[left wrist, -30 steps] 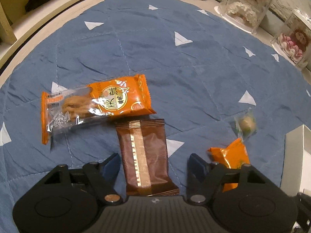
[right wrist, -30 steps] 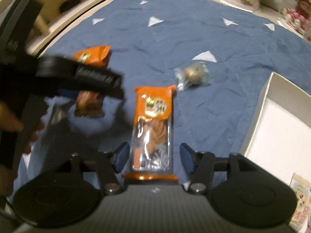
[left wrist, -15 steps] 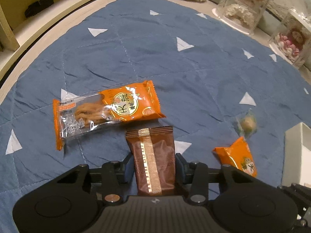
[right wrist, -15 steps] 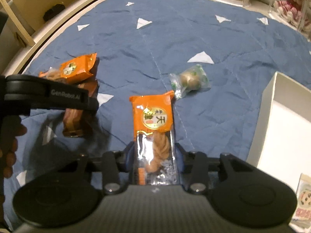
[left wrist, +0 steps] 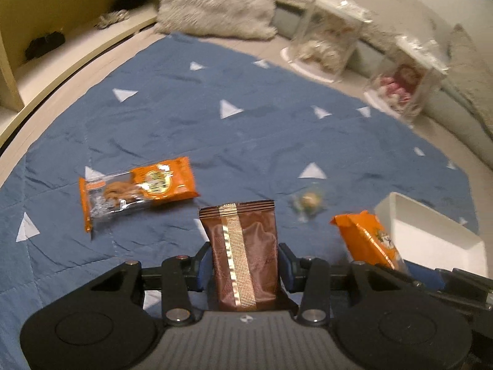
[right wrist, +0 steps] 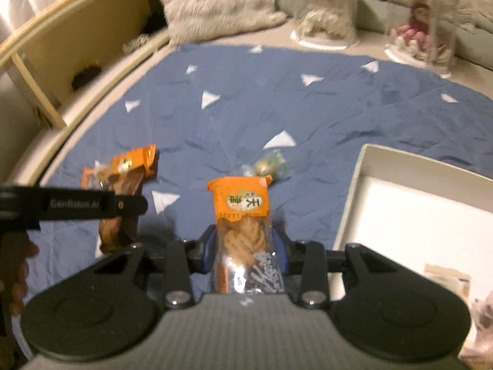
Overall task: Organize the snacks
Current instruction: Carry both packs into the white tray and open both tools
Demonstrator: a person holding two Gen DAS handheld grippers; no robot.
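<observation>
While the left gripper [left wrist: 243,266] clamped a brown packet with a gold stripe [left wrist: 242,249] between its blue pads [left wrist: 201,265], the packet stood nearly upright, its crimped top edge pointing away from the camera and its body clear of the blue quilt [left wrist: 185,129]. Just to the right in that view, an orange packet [left wrist: 366,240] poked up beside a white box [left wrist: 431,234], held by the other tool. From its own camera, the right gripper [right wrist: 243,251] was closed on that orange twist-snack packet [right wrist: 242,225], its clear lower half pinched between the pads and its orange end pointing away. At the left of this view a black bar of the left tool crossed in front of the brown packet, with fingers [right wrist: 18,280] of a hand wrapped around the handle below. To the right, near the held packet, lay the open white box with a small printed pack [right wrist: 446,277] inside near its close edge. Farther out on the quilt, a second orange twist-snack packet [left wrist: 138,188] lay flat to the left, and a small clear-wrapped round sweet [left wrist: 309,200] sat to the right, apart from it. Beyond the quilt's far edge rested a grey furry cushion [left wrist: 215,3] and two clear display cases [left wrist: 332,43] holding dolls, blurred.
</observation>
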